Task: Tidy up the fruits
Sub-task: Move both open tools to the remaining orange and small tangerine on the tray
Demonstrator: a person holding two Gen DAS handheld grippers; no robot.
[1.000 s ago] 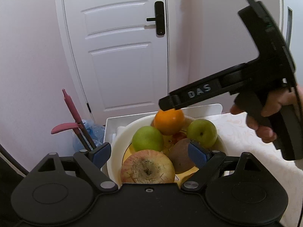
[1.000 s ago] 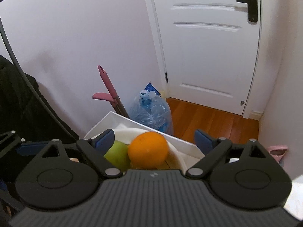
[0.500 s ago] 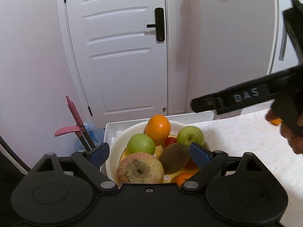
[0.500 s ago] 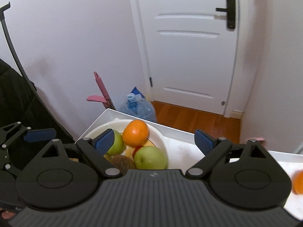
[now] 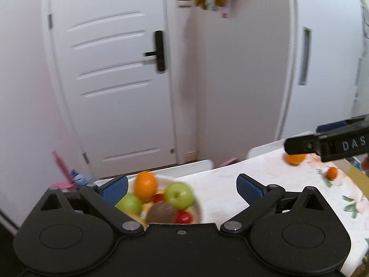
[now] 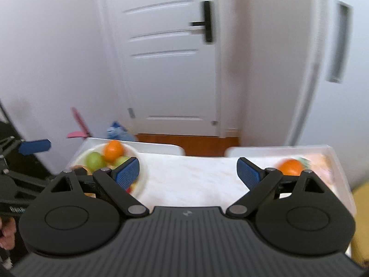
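A white bowl [image 5: 200,210] at the table's left end holds an orange [image 5: 145,184], two green apples [image 5: 179,195], a kiwi [image 5: 161,212] and small red fruits. It also shows in the right wrist view [image 6: 143,180]. My left gripper [image 5: 182,188] is open and empty, just behind the bowl. My right gripper [image 6: 188,169] is open and empty over the table's middle. A loose orange [image 6: 291,167] lies on the table at the right, also in the left wrist view [image 5: 295,158], with a smaller orange fruit [image 5: 332,173] near it.
The table [image 6: 196,180] has a pale floral cloth and two white chair backs [image 6: 161,147] at its far edge. Behind are a white door [image 6: 170,69], a water bottle [image 6: 117,131] and a pink tool [image 6: 78,124] on the floor.
Both grippers pulled back from the bowl and swung right. The right gripper left the orange in the bowl and now faces the table's middle and the loose orange.
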